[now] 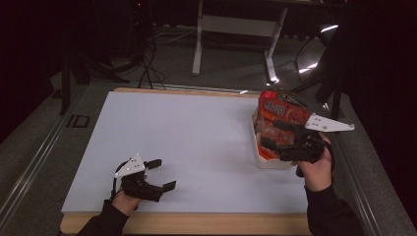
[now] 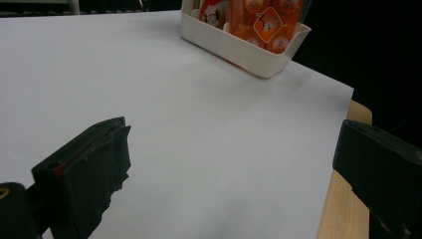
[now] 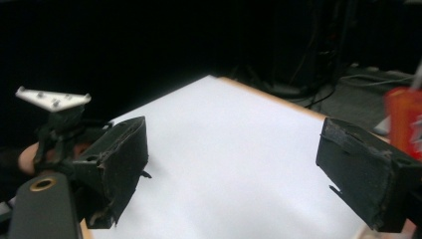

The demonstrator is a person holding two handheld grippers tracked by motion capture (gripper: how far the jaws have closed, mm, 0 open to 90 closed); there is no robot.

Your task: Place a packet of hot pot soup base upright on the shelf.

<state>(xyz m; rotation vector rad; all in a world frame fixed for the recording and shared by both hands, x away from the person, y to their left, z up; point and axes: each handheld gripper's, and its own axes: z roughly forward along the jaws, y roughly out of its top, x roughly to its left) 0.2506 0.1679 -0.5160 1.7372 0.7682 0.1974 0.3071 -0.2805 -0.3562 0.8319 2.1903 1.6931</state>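
The orange snack packets [image 1: 278,115] stand upright, packed side by side in a white tray [image 1: 268,161] at the far right of the worktop [image 1: 196,147]; the tray's long axis runs away from the person, along the worktop's right edge. The right gripper [image 1: 275,135] hangs just beside the packets at their near end, its fingers spread wide with nothing between them; in the right gripper view the camera looks out across the bare white sheet, and a single packet [image 3: 405,122] shows as a blur at the right edge, outside the right finger [image 3: 366,172], so the packets lie off to that side rather than ahead of the fingers. The left gripper [image 1: 160,174] rests well apart at the near left corner, its fingers likewise parted and empty; the right hand is much the nearer. The left gripper view shows the tray [image 2: 239,50] from low down, with its near wall and the packets' printed faces [image 2: 266,25], which the high view leaves dim; the high view alone gives both hands' places against the tray.
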